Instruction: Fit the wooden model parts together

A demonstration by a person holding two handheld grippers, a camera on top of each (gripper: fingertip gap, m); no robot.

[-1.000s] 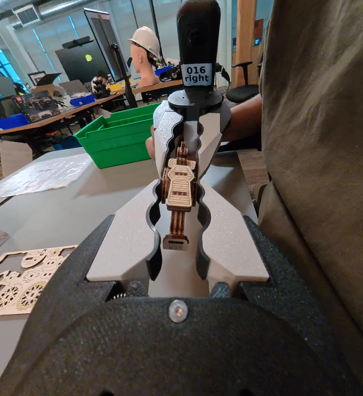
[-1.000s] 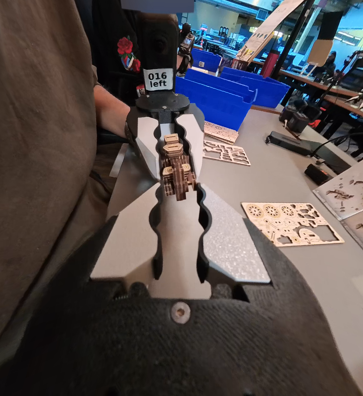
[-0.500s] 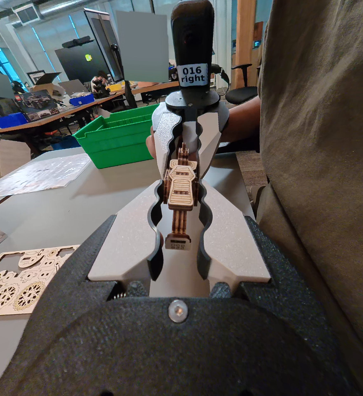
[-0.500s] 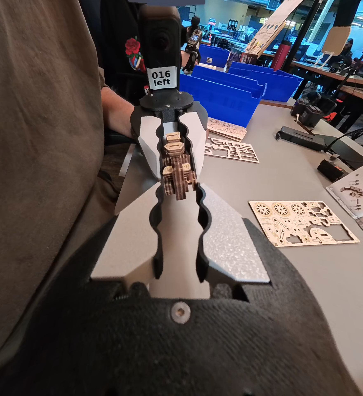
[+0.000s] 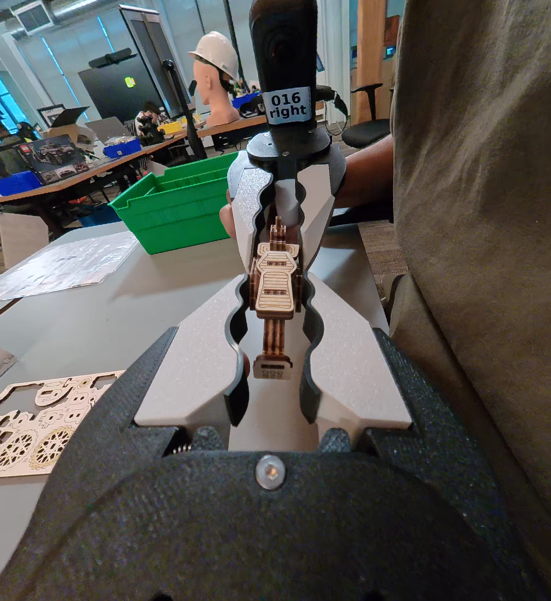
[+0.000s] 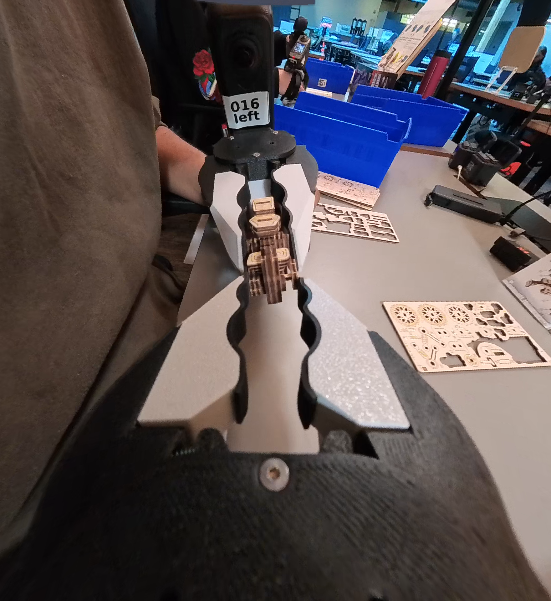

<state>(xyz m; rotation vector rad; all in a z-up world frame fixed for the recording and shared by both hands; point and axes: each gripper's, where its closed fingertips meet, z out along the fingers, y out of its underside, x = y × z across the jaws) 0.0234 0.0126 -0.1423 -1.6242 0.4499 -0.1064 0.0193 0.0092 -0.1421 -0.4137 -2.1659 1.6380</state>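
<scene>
Wooden and pale, the half-built model [image 5: 274, 286] fills the middle of the left wrist view, held in the air between two grippers that face each other tip to tip. The left gripper [image 5: 274, 292] has its tips pressed on the sides of the model's wide ribbed body, so it is gripping the model, while the narrow striped stem with its small end cap runs back toward the camera between the open part of the fingers. Straight ahead, the right gripper [image 5: 279, 257] closes from the far side around the model's other end. Off to the lower left of the left gripper a cut-out parts sheet [image 5: 23, 426] lies on the grey table [image 5: 105, 318], with a green bin [image 5: 173, 211] farther ahead. In the right wrist view the same model [image 6: 269, 260] sits straight ahead of the right gripper [image 6: 270, 286], whose tips pinch its dark layered end; beyond it the left gripper [image 6: 264, 240] clamps the capped end. The model's long axis runs along both grippers' fingers, so any seating push would seem to go straight along that line; both grippers are equally near. More parts sheets [image 6: 462, 335] lie to the right.
</scene>
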